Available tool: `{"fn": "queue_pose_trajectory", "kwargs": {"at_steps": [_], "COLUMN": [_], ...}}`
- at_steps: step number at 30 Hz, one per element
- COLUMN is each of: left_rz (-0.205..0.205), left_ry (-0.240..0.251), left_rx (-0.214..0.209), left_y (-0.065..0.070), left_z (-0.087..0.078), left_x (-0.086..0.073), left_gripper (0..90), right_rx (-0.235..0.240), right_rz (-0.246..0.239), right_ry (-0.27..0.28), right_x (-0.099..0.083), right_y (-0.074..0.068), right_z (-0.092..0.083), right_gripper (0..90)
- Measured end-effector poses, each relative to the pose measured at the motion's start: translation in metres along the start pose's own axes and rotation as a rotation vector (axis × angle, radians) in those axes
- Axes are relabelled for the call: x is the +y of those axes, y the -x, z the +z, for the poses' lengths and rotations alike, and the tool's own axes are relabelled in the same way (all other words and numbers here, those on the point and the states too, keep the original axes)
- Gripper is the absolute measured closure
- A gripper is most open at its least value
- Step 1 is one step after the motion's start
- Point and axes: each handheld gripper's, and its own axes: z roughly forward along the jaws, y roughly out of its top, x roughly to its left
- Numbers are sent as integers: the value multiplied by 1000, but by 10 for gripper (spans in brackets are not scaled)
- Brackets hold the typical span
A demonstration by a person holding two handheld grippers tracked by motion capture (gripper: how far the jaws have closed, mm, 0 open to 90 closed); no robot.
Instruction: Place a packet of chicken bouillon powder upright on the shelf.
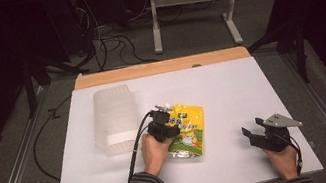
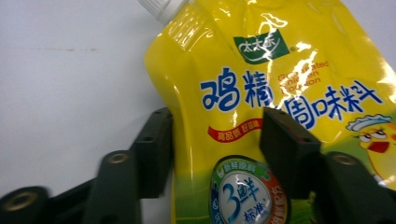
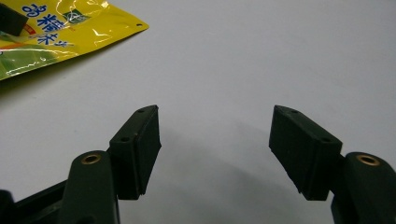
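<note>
left hand-held gripper (image 2: pixel 215 135) pinching yellow pouch (image 2: pixel 271 84)

Your left gripper (image 1: pixel 164 122) sits mid-frame in the high view, jaws half-closed, forearm rising from the bottom edge. Your right gripper (image 1: pixel 253 132) rests lower right — jaws spread wide, nothing between them.

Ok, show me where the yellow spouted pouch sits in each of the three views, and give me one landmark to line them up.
High view: the yellow pouch lies flat at the middle of the white table, just right of the left gripper.
Left gripper view: it spans the centre and right, white cap at the top, between the jaws.
Right gripper view: its corner shows at the top left.
Shared landmark: the blue lettering on the pouch.
</note>
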Motion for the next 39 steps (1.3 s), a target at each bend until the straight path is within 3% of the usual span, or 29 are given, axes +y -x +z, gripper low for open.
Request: {"fn": "queue_pose_trajectory", "kwargs": {"at_steps": [1,2,3,4,7,19,22,23,24,32,39], "left_rz": [20,30,36,36,15,14,18,13,9,85,138], "left_ry": [3,5,5,4,-4,-9,27,51,99,191,246], "left_rx": [-8,-20,-33,-41,-73,-124,-163,-188,-240,-296,-314], "left_y": [1,2,3,3,1,-2,1,2,4,16,18], "left_z": [0,-1,-1,0,0,-6,-15,-19,-32,-64,-84], "left_x": [0,-1,-1,-1,0,0,2,3,5,12,13], "left_gripper": [631,631,707,727,759,837,844,843,843,846,847], "right_rx": [0,0,0,0,0,2,4,5,3,3,4], "right_rz": [2,2,1,-1,0,2,-2,1,1,2,2], "right_ry": [-2,-2,-3,-2,-3,1,2,5,2,0,5], "right_x": [0,0,0,0,0,0,0,0,0,0,0], "right_y": [0,0,-1,-1,-1,0,0,0,0,0,0], "right_z": [0,0,0,0,0,0,0,0,0,0,0], "right_gripper": [343,343,343,343,343,342,343,343,343,343,342]}}
